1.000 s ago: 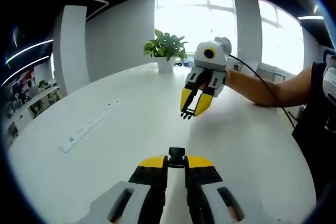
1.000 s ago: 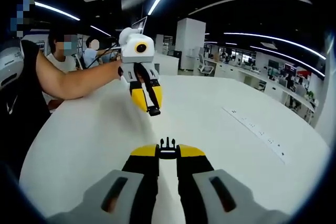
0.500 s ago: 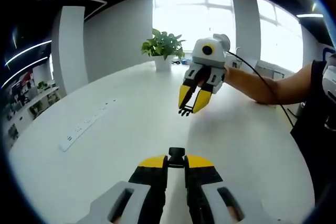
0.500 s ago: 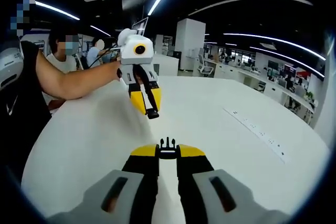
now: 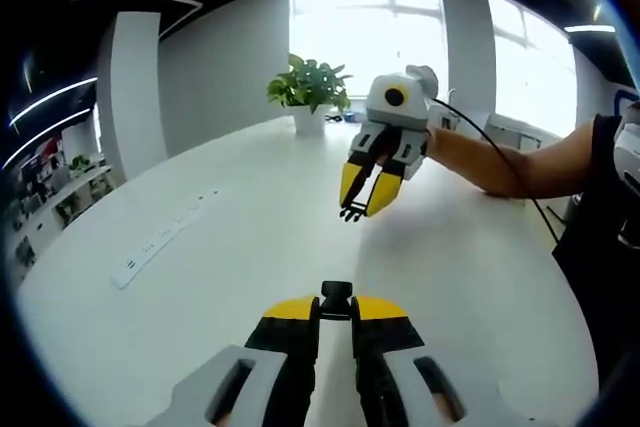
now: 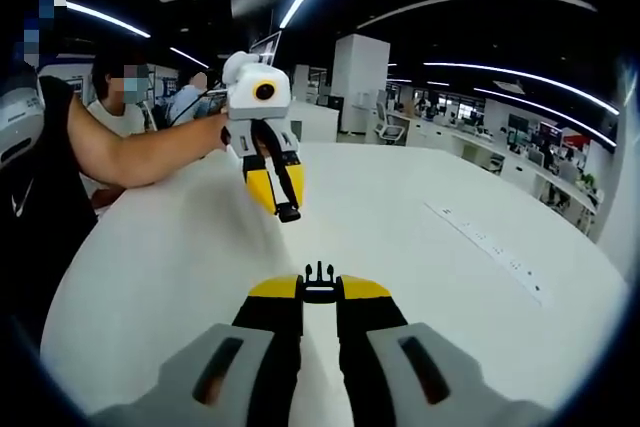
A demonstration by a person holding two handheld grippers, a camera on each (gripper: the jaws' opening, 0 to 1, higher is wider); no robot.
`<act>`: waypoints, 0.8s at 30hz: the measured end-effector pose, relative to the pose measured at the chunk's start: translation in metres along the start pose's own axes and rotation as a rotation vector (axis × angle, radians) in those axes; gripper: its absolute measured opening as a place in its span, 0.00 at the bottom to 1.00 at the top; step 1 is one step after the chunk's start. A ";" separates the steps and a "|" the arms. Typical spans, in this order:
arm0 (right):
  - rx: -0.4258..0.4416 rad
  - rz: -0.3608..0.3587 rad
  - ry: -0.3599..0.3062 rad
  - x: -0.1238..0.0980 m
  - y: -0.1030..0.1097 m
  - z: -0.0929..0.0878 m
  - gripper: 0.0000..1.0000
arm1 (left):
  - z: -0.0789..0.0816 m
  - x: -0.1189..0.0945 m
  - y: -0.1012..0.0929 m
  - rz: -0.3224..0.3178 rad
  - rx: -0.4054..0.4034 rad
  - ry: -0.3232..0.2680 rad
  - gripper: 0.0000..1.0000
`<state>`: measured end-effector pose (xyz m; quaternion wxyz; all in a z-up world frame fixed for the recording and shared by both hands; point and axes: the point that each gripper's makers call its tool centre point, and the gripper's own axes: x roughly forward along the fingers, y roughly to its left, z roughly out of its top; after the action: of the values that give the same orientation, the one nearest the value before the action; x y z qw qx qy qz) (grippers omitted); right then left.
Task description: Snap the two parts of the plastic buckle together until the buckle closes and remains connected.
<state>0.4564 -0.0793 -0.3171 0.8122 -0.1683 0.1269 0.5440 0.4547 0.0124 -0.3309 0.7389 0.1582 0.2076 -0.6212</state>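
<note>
- No writing can be read.
- The left gripper (image 5: 336,309) pinches the socket (image 5: 336,297) at its tips, above the table (image 5: 250,237).
- The right gripper (image 6: 319,292) clamps the pronged clip (image 6: 319,278), held up by a bare forearm (image 5: 520,169).
- The two halves face each other, well apart.
- A power strip (image 5: 160,242) lies left; a plant (image 5: 311,92) stands far.

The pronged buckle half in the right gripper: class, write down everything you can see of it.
The pronged buckle half is small, black and looks like plastic. Short prongs stick out past the yellow fingers of the right gripper, which pinch it from both sides. It is held in the air above the white table, prongs pointing forward toward the left gripper. In the left gripper view it shows as a dark forked piece.
</note>
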 end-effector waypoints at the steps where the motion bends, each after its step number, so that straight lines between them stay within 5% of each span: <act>1: -0.001 -0.001 0.000 0.000 0.000 0.000 0.11 | 0.000 0.000 0.000 0.001 0.000 -0.002 0.11; 24: 0.001 0.005 0.000 0.000 0.010 0.000 0.11 | 0.003 -0.002 -0.007 -0.006 0.014 -0.006 0.11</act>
<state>0.4475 -0.0757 -0.3189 0.8108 -0.1676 0.1275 0.5461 0.4481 0.0117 -0.3274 0.7364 0.1609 0.2014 -0.6255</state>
